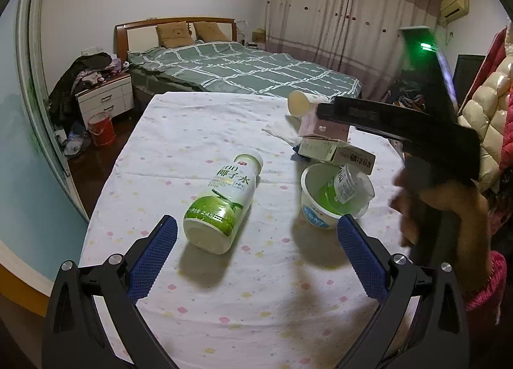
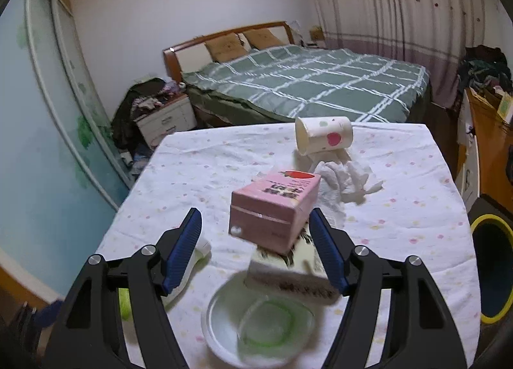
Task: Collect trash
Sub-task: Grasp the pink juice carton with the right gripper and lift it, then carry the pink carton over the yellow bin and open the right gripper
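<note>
Showing only rightward: yellow-rimmed bin [image 2: 492, 268]

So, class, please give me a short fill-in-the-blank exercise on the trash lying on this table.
1. The coconut water bottle lies on its ____.
2. The pink carton rests on top of another ____.
3. The paper cup has tipped over beside a crumpled white ____.
4. The jaws of the left gripper stand ____.

Missing words: side; carton; tissue; open

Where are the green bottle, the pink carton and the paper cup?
green bottle [image 1: 224, 199], left wrist view, label.
pink carton [image 2: 272, 209], right wrist view, front face.
paper cup [image 2: 323, 136], right wrist view, side wall.
</note>
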Tool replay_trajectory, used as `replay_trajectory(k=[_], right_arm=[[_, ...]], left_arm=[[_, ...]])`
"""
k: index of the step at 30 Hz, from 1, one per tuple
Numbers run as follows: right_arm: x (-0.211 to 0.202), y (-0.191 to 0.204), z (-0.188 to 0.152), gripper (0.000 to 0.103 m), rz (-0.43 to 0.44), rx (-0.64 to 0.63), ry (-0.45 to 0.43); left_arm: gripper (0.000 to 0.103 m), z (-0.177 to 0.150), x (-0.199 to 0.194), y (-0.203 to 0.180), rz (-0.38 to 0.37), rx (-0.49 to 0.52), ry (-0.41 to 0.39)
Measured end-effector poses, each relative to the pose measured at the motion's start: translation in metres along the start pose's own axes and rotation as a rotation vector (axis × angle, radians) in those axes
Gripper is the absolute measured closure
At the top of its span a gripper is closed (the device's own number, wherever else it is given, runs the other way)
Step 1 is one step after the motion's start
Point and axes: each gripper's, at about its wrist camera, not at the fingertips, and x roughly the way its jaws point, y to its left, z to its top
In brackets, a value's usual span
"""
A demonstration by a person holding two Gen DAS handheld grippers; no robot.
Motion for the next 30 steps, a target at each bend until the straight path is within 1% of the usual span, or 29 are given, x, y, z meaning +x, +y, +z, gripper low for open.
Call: replay_trajectory(k=[4, 7, 8, 9, 10, 13, 16, 18, 30], right_arm=[[0.027, 0.000, 0.002, 0.037, -0.041, 0.028, 0.042], [0.036, 0.000, 0.002, 0.037, -0.066, 0.033, 0.050], [0.039, -0.001, 0.002, 0.039, -0.071, 0.035, 0.057], [0.041, -0.001, 0.002, 0.044, -0.076, 0.034, 0.060], [0.041, -0.002, 0.002, 0.046, -0.084, 0.030, 0.061], [0.040, -0.004, -0.001, 0.048, -0.087, 0.023, 0.061], [0.031, -0.008, -0.001, 0.049, -0.073, 0.029, 0.051], [0.021, -0.010, 0.001, 0.049, -0.065, 0.030, 0.029], [-0.060, -0.037, 0.005, 0.050, 0.027, 0.076, -0.103]], left_arm=[[0.005, -0.002, 0.003, 0.006, -0.018, -0.010, 0.008], [0.005, -0.005, 0.007, 0.009, -0.021, -0.016, 0.018], [0.005, -0.006, 0.009, 0.011, -0.022, -0.019, 0.024], [0.005, -0.006, 0.010, 0.012, -0.023, -0.023, 0.027], [0.005, -0.007, 0.012, 0.013, -0.025, -0.027, 0.032], [0.005, -0.008, 0.014, 0.014, -0.029, -0.035, 0.039], [0.005, -0.008, 0.016, 0.014, -0.031, -0.036, 0.040], [0.005, -0.008, 0.017, 0.013, -0.031, -0.036, 0.039], [0.005, -0.010, 0.019, 0.001, -0.040, -0.017, 0.046]])
